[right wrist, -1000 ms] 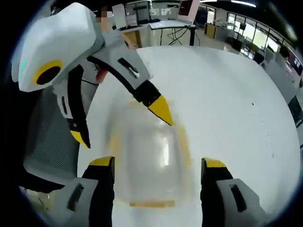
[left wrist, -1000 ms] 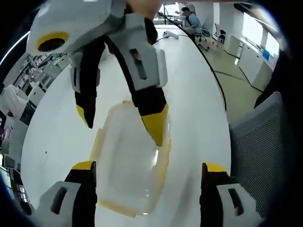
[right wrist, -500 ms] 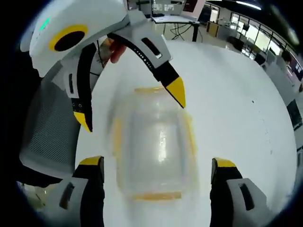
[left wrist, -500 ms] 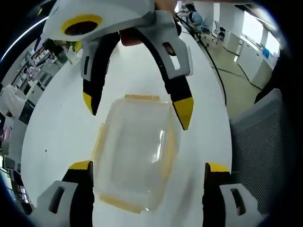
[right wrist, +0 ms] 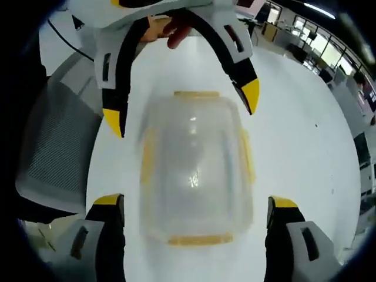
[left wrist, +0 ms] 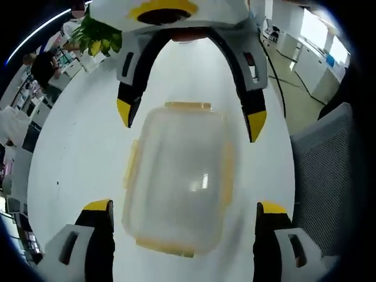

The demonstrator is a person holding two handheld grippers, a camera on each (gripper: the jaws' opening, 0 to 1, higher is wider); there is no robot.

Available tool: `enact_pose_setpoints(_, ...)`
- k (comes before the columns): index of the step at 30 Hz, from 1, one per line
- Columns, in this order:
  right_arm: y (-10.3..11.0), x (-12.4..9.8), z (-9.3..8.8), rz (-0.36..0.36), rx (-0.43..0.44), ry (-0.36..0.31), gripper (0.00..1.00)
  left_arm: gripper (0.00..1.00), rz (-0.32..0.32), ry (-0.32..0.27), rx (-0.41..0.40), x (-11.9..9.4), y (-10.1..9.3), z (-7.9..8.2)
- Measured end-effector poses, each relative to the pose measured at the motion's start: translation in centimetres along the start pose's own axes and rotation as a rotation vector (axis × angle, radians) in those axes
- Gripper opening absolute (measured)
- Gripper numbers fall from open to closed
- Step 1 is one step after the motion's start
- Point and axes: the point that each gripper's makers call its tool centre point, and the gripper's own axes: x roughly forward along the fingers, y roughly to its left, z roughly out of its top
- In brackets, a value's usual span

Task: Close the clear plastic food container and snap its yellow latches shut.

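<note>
White table [left wrist: 70, 158], lidded container [left wrist: 176, 176] between two wide-spread claws [left wrist: 183, 226] [right wrist: 197, 217].

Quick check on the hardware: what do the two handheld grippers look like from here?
Both match: the left gripper and the right gripper have white bodies, black jaw arms with slotted white side plates, and yellow tips. A yellow ring marks each white head. No cables or sleeves are visible.
</note>
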Motion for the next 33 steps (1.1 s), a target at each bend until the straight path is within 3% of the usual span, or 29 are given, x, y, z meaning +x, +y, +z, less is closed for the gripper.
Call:
enact_pose_setpoints(8,-0.3,0.0,-0.8,-0.003,-0.006,0.024,0.92,0.98,0.002,0.022,0.033,0.7,0.2,-0.3)
enact_pose_setpoints(14,0.1,0.1,-0.9,0.013,-0.004,0.031,0.84,0.88,-0.026,0.047,0.054,1.1,0.0,-0.6)
enact_pose_setpoints(20,-0.3,0.2,-1.2,-0.005,-0.022,0.059,0.78,0.87,-0.018,0.06,0.075,1.4,0.2,-0.6)
enact_pose_setpoints(26,-0.4,0.4,-1.5,-0.007,-0.021,0.069,0.78,0.84,-0.009,0.075,0.1,1.6,0.4,-0.9)
enact_pose_setpoints(28,-0.4,0.4,-1.5,-0.006,-0.022,0.072,0.78,0.77,0.011,0.084,0.115,1.6,0.9,-0.9)
enact_pose_setpoints(33,-0.4,0.4,-1.5,-0.008,-0.022,0.077,0.77,0.77,0.013,0.082,0.108,1.6,0.8,-0.9)
